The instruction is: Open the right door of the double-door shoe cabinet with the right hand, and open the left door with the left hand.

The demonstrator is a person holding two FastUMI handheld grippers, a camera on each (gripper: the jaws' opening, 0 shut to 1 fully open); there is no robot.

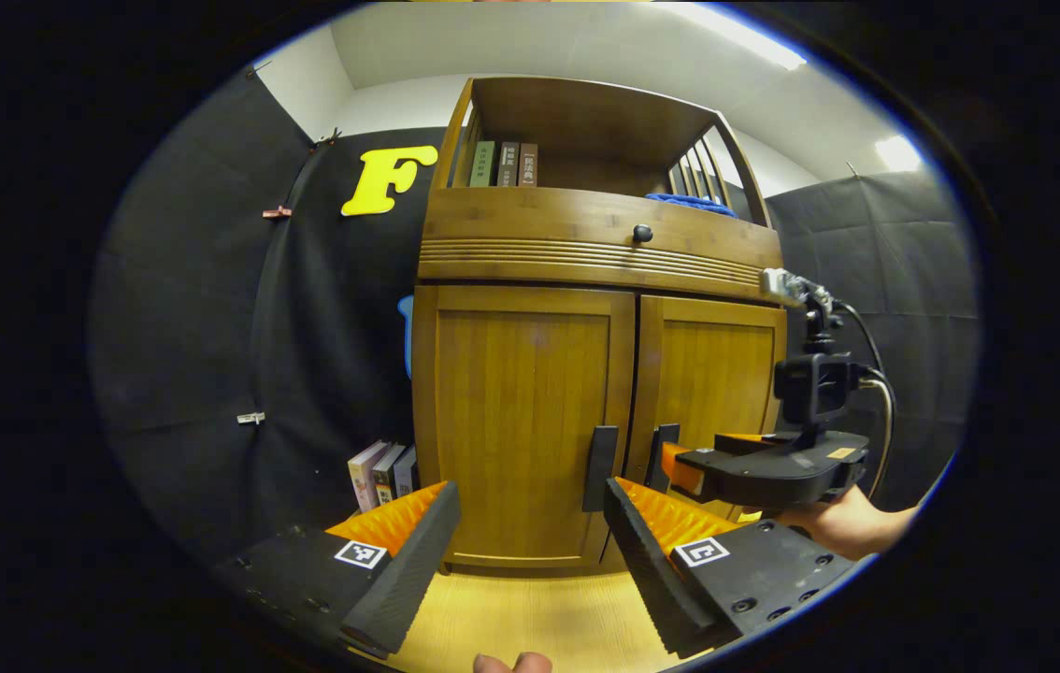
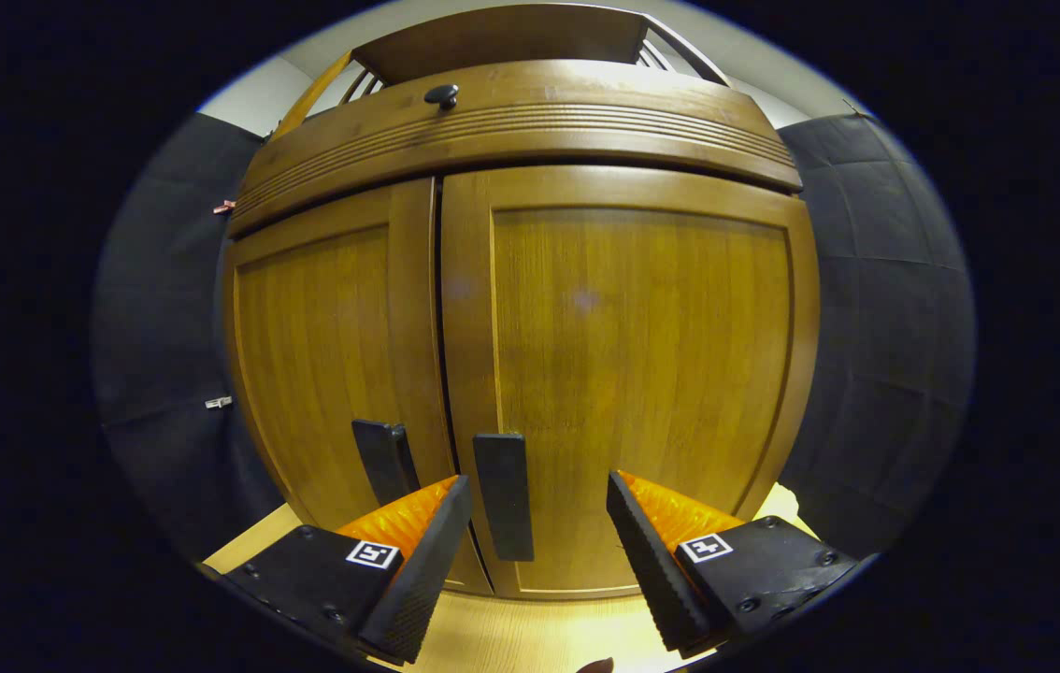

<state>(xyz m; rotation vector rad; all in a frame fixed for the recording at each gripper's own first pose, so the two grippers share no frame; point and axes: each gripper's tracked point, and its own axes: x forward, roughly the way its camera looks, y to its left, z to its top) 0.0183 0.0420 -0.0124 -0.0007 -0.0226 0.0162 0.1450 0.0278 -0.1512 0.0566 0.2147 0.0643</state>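
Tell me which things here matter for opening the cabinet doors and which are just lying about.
For the job: right door, right door handle, left door, left door handle, right tool, left tool.
Lying about: shelf books, blue cloth, floor books, drawer knob.

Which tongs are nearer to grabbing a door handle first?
The right tongs. They are open, close to the closed cabinet, and the right door's handle sits between the fingers. The left tongs are open too, but farther back from the left door's handle.
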